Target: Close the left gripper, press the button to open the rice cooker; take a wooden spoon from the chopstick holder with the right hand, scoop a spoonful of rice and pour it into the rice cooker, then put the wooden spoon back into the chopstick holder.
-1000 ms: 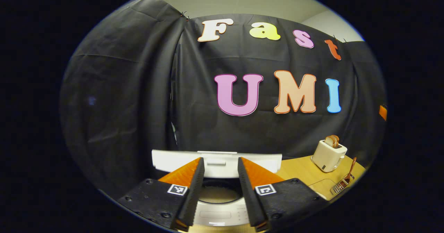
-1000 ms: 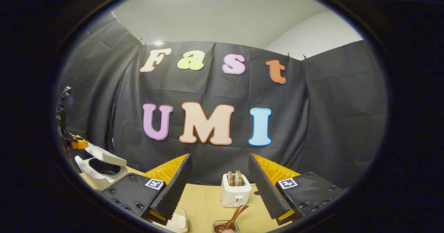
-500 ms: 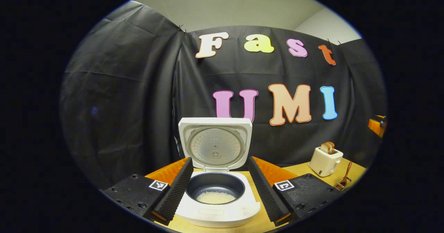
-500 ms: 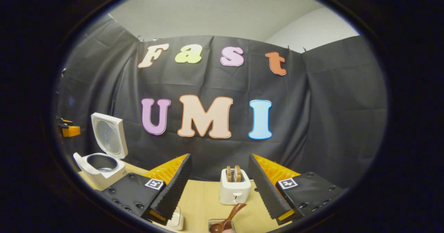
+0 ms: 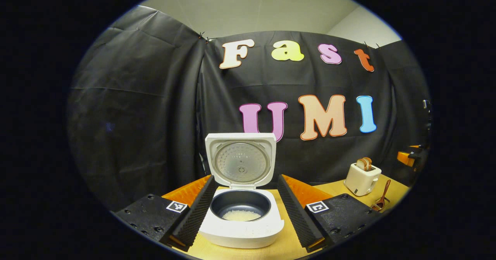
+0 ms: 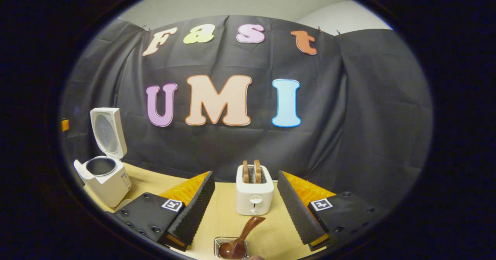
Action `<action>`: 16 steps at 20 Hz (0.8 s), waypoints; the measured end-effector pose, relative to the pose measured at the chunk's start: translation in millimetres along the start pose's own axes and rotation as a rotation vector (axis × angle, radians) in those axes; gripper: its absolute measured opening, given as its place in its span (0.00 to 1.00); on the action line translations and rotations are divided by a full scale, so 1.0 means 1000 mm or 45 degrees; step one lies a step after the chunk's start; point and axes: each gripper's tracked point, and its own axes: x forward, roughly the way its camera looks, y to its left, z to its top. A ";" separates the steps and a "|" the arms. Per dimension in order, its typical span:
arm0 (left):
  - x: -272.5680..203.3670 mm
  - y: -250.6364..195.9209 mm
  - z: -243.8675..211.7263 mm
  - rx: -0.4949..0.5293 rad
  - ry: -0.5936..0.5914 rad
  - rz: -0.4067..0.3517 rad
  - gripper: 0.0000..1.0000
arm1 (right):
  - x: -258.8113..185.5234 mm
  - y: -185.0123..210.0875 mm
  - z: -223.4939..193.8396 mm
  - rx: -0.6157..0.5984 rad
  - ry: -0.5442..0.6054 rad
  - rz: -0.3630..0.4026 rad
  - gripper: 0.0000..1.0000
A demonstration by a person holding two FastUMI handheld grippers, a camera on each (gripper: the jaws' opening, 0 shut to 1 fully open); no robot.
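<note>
Wooden table [image 6: 226, 217]: one open rice cooker [image 5: 241, 198], rice [image 5: 242, 215] visible from left gripper view, one toaster [image 6: 254, 190], one wooden spoon [image 6: 239, 238]; left gripper [image 5: 244, 209] and right gripper [image 6: 245, 209] fingers spread.

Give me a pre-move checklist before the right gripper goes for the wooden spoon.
1. Rice cooker lid up: ok.
2. Inner pot holds some rice: ok.
3. Wooden spoon sitting in the chopstick holder, handle leaning up: ok.
4. Right gripper jaws open, empty, spoon between and ahead: ok.
5. Left gripper jaws open, clear of the cooker: ok.
6. Rice supply to scoop from: cannot tell.
</note>
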 end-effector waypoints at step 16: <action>-0.032 0.005 -0.010 0.052 0.060 0.131 0.95 | 0.060 -0.015 -0.160 0.143 0.570 0.064 1.00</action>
